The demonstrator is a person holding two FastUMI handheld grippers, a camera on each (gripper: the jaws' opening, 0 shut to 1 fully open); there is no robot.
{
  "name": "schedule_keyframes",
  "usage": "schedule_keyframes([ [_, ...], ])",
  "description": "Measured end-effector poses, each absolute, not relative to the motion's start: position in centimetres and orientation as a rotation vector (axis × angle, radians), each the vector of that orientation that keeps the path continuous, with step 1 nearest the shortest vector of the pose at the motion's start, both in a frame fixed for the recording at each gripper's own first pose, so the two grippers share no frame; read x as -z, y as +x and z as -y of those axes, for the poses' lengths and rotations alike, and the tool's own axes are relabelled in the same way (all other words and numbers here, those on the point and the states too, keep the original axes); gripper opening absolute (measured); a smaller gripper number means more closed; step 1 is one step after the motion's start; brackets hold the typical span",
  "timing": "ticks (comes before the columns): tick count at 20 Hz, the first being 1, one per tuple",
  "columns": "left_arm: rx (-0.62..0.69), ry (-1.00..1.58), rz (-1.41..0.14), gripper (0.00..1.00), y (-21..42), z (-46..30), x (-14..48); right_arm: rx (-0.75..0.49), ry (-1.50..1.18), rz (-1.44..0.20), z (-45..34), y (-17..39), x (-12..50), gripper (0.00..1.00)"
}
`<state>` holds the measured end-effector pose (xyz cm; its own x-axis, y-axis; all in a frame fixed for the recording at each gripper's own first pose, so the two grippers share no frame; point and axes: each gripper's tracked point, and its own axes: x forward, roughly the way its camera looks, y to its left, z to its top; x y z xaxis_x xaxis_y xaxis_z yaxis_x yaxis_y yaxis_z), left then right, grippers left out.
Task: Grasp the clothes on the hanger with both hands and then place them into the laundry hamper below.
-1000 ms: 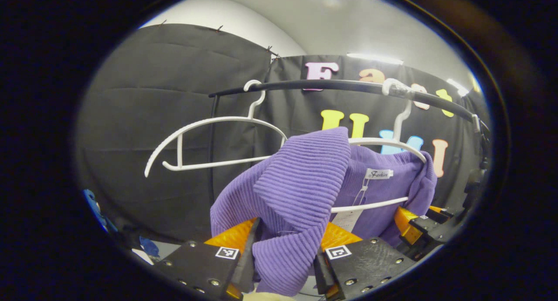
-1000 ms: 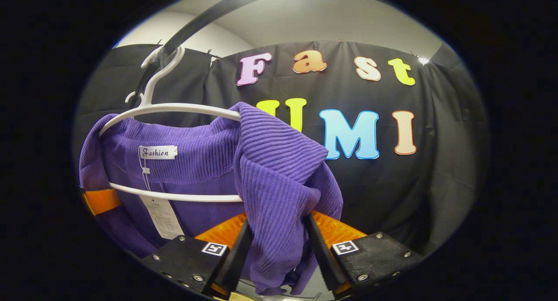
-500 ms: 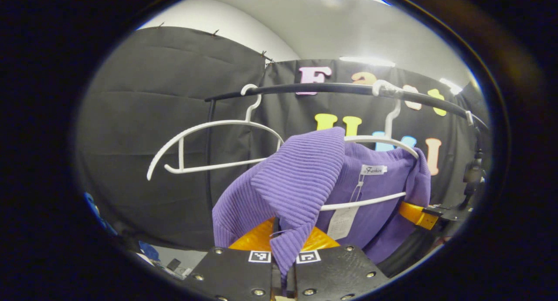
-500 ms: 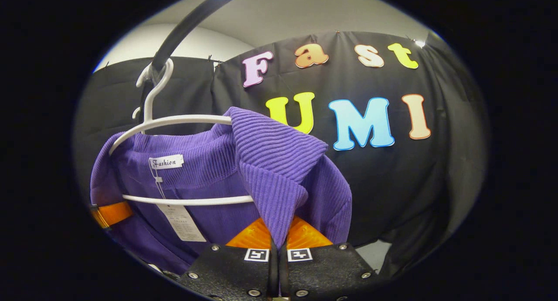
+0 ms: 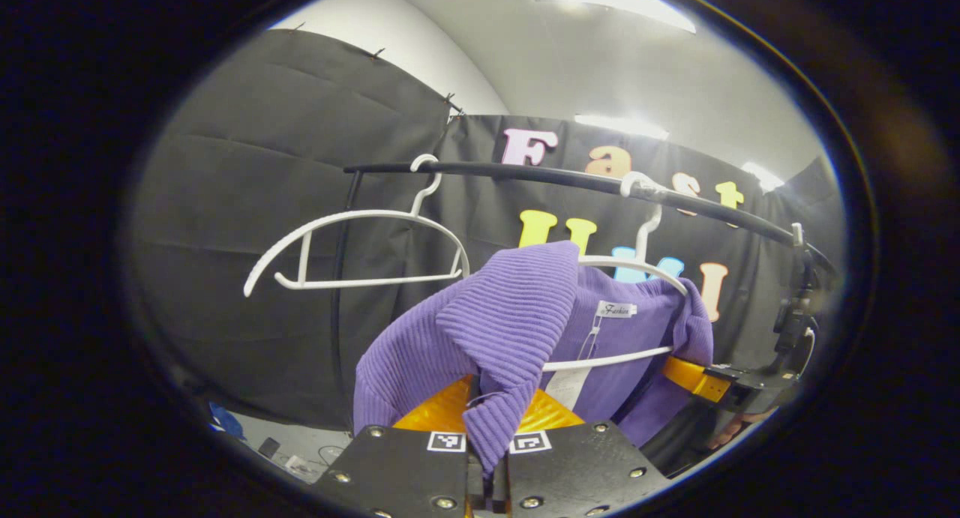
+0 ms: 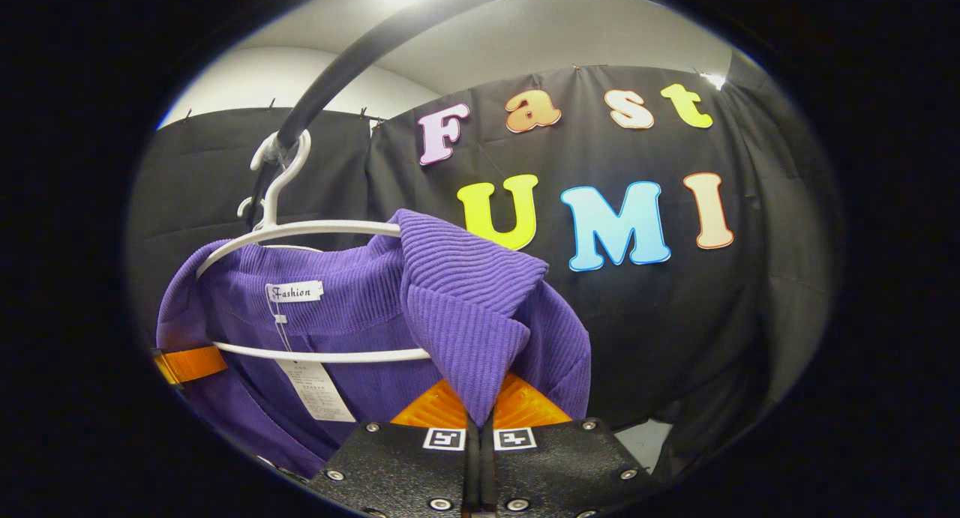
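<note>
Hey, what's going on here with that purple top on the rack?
A person is working two hand-held tools. The left tool and the right tool are each clamped on a shoulder of the purple sweater, which hangs on a white hanger hooked over the black rail. An empty hanger hangs beside it.

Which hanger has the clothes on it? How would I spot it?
Follow the black metal rail across the booth. Two white plastic hangers hook over it; the bare hanger hangs alone, while the laden hanger carries a purple ribbed knit sweater with a white neck label.
</note>
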<state>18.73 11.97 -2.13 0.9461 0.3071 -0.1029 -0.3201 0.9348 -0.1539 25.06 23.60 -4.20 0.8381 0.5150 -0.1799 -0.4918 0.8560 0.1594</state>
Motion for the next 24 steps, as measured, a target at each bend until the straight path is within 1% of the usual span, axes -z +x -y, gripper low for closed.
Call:
schedule_keyframes([
  [2, -0.318, -0.201, -0.069, 0.13, 18.5, -12.0, 2.0, -0.523, 0.117, -0.212, -23.0, 25.3, 4.1, 0.0],
  [3, -0.32, -0.217, -0.064, 0.0, 18.4, -12.3, 1.8, -0.512, 0.12, -0.203, -22.5, 25.6, 4.0, 0.0],
  [7, -0.329, -0.224, -0.056, 0.0, 18.2, -12.8, 1.6, -0.487, 0.13, -0.181, -21.2, 26.6, 4.0, 0.0],
  [10, -0.308, -0.222, -0.067, 0.0, 17.8, -12.6, 1.0, -0.467, 0.125, -0.165, -20.4, 27.0, 3.7, 0.0],
  [17, -0.114, -0.24, -0.159, 0.0, 16.7, -11.5, 0.7, -0.409, 0.147, -0.108, -19.0, 27.9, 2.6, 0.0],
  [19, -0.089, -0.201, -0.137, 0.06, 16.3, -12.0, -0.6, -0.392, 0.155, -0.089, -18.9, 28.2, 2.1, 0.0],
  [21, -0.104, -0.194, -0.108, 0.05, 15.8, -13.0, -2.1, -0.375, 0.174, -0.083, -18.6, 28.7, 1.5, 0.0],
  [23, -0.146, -0.194, -0.079, 0.0, 15.2, -15.1, -2.8, -0.365, 0.195, -0.085, -18.1, 28.8, 1.4, 0.0],
  [24, -0.162, -0.198, -0.066, 0.0, 15.1, -15.7, -3.3, -0.364, 0.21, -0.084, -17.8, 28.7, 1.7, 0.0],
])
